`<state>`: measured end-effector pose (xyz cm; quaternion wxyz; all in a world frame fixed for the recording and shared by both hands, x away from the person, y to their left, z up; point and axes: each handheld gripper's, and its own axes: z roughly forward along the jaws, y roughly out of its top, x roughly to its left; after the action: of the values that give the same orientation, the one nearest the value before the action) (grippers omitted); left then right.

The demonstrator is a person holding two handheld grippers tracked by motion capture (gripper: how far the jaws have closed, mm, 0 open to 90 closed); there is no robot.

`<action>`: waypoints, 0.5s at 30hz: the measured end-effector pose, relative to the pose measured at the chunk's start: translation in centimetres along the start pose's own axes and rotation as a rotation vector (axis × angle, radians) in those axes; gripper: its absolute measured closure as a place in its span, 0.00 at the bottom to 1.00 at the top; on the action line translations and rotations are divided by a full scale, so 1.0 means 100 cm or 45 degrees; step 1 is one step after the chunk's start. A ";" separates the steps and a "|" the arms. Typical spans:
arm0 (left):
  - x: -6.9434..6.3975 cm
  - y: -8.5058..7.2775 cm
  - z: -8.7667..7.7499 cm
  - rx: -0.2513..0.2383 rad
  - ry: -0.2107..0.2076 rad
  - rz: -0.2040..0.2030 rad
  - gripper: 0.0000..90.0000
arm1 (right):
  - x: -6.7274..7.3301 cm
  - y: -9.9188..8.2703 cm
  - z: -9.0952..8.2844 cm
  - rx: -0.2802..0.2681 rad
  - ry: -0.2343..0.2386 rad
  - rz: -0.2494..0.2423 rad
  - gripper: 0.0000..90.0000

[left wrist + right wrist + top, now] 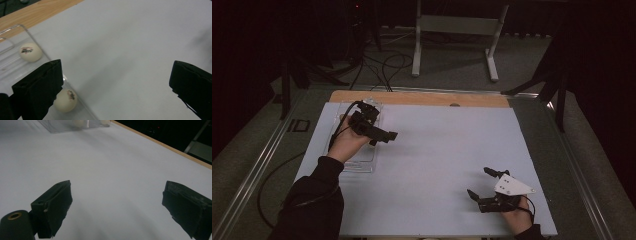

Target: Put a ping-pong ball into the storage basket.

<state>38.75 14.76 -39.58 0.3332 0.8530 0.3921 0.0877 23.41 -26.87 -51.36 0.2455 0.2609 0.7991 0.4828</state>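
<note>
Black sleeve [314,195]; black claws; grey three-cornered plate [512,186]

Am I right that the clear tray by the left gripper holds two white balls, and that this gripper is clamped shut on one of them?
Not quite. The clear tray does hold two white balls, but the left gripper is not shut on either. The left gripper view shows its jaws wide apart with nothing between them, one jaw just in front of the nearer ball.
</note>
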 end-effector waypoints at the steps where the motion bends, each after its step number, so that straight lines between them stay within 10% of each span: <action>1: -0.002 0.001 0.001 -0.005 -0.005 0.008 0.00 | 0.000 0.000 0.000 0.001 0.001 0.002 0.10; 15: -0.022 0.007 0.013 -0.044 -0.085 0.052 0.00 | 0.000 0.000 0.000 0.004 0.007 0.003 0.10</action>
<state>38.22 12.15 -39.86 0.3588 0.8575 0.3616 0.0727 23.45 -26.88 -51.41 0.2424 0.2610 0.8001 0.4827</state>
